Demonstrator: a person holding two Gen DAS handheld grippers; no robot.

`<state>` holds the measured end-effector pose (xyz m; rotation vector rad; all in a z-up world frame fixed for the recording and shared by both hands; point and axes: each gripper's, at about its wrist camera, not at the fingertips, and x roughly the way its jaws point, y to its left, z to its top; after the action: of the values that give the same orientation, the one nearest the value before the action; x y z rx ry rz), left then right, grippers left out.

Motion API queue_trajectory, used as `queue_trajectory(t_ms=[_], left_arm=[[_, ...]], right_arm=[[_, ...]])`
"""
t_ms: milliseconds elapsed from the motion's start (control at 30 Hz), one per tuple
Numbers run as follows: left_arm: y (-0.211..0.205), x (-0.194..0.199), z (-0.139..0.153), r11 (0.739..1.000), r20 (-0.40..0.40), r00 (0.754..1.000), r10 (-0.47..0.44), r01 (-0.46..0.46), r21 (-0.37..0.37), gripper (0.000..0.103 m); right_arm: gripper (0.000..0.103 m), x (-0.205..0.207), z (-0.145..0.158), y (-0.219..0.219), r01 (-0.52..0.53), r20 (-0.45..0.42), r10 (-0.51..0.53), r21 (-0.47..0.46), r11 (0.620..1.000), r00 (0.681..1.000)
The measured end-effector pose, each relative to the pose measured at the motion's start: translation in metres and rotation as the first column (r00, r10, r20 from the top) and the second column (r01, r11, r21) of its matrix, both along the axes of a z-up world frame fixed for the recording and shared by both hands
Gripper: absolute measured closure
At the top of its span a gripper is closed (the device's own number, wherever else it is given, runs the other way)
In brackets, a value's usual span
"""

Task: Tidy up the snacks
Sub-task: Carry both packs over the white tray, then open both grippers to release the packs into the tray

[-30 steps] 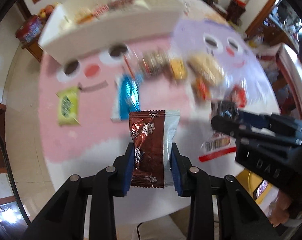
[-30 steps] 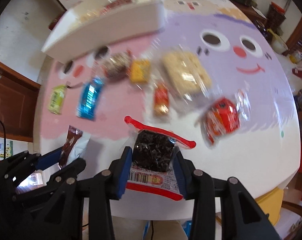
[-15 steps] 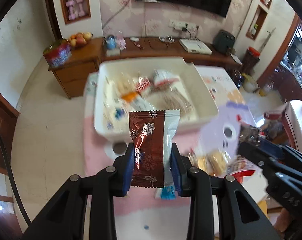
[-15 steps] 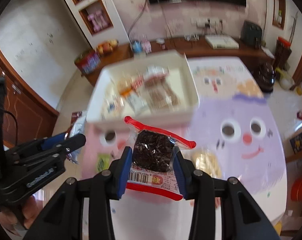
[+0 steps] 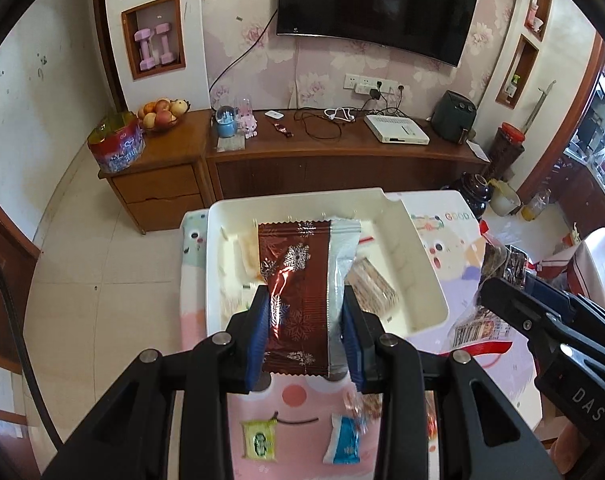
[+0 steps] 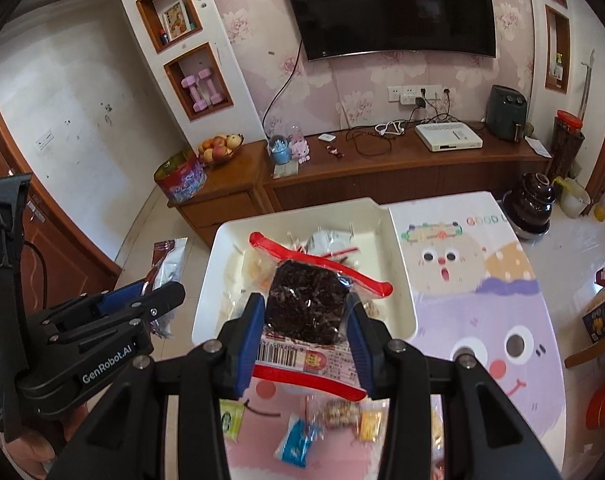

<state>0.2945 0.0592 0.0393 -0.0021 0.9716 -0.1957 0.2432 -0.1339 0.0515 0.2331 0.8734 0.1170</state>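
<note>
Both grippers have swung up from the snack-strewn counter [image 5: 454, 236] and now sit over the white bin [image 5: 422, 264], which fills mid-frame ahead of and below each pair of fingers. Judging by the views, the drop turns on that: the left gripper [image 5: 305, 332] is closed on the brown snowflake packet [image 5: 298, 296], held upright with its long axis vertical over the bin's left half, while the right gripper [image 6: 304, 334] is clamped on the red-edged bag of dark snack [image 6: 308, 304] over the bin's near middle. Loose on the counter at bottom frame lie a green packet [image 5: 258, 439] and a blue packet [image 5: 344, 446].
</note>
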Motion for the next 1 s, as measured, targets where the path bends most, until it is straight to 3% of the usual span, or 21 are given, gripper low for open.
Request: queue_trajectory(t_ms=[567, 1000], left_arm=[[-0.013, 0.071, -0.03, 0.999, -0.023, 0.999, 0.026, -0.025, 0.024, 0.071], [-0.016, 0.092, -0.06, 0.996, -0.06, 0.997, 0.051, -0.047, 0.074, 0.07]], right_arm=[[0.062, 0.086, -0.019, 0.002, 0.045, -0.041, -0.047, -0.035, 0.998, 0.998], [0.062, 0.115, -0.041, 0.008, 0.037, -0.096, -0.043, -0.059, 0.998, 0.994]])
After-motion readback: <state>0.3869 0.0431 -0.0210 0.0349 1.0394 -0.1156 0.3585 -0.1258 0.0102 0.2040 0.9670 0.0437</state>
